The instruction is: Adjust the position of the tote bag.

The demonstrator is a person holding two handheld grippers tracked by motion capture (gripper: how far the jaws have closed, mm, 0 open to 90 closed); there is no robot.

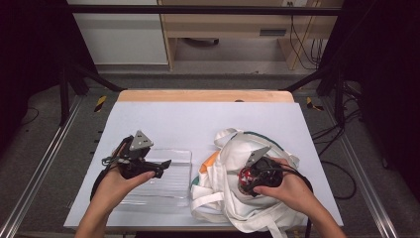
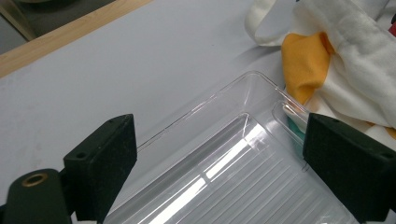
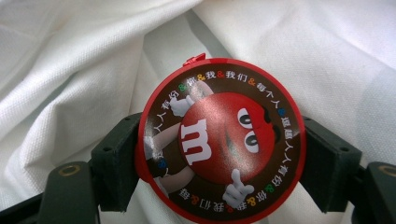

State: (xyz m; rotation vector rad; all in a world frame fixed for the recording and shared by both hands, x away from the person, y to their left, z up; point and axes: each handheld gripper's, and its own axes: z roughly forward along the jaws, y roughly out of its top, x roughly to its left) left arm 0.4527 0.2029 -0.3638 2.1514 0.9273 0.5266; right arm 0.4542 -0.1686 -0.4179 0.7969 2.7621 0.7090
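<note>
One red candy tin [image 3: 220, 140] pinched in right jaws; left jaws spread over one clear tray [image 2: 243, 172].

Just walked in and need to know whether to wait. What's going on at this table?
A person holds a two-jaw gripper in each hand. The right gripper is closed on a round red M&M's candy container, right over a crumpled white tote bag with orange patches; it looks to be either coming out of the bag or going in. The left gripper hangs open over a clear plastic tray that lies beside the bag on the white table, gripping nothing.
</note>
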